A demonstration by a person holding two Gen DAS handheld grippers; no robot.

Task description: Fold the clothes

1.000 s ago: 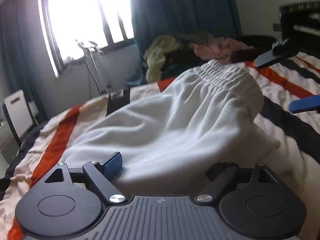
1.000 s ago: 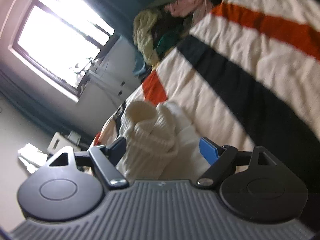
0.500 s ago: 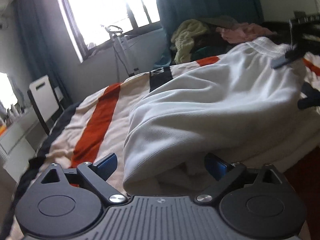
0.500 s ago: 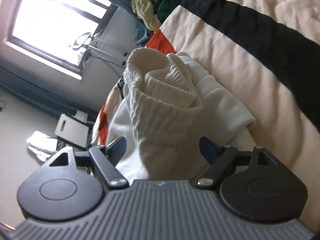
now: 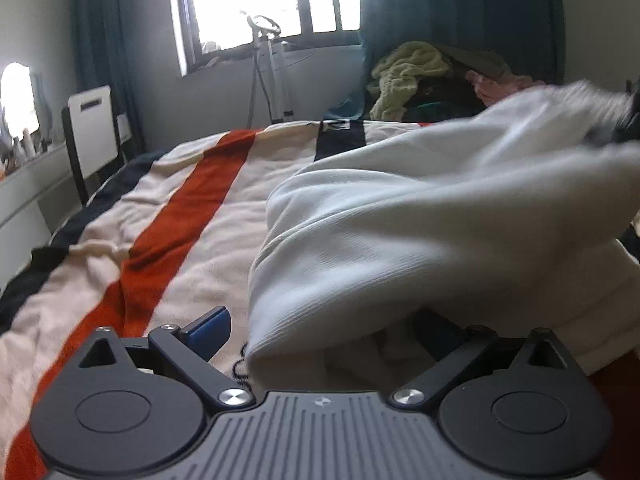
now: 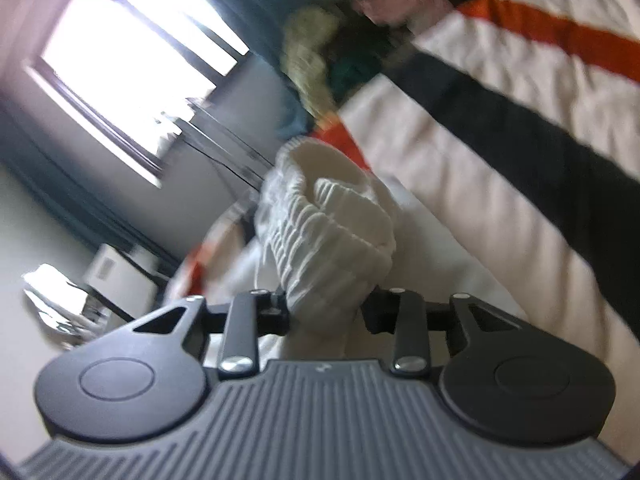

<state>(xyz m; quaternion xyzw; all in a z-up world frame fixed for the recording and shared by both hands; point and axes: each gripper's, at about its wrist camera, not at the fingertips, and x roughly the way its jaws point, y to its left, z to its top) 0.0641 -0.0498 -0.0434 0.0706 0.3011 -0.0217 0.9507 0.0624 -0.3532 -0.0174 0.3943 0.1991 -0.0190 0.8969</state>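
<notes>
White shorts (image 6: 328, 232): right gripper (image 6: 324, 314) fingers have clamped the waistband; left gripper (image 5: 320, 332) fingers stay wide.

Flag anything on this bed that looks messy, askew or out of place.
The white garment is bunched, not flat: its elastic waistband is crumpled between the closed fingers of the right gripper. The open left gripper straddles a rumpled edge. A heap of clothes is piled at the far end of the striped blanket.

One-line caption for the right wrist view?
Right gripper shut on white garment's waistband above the striped blanket.
</notes>
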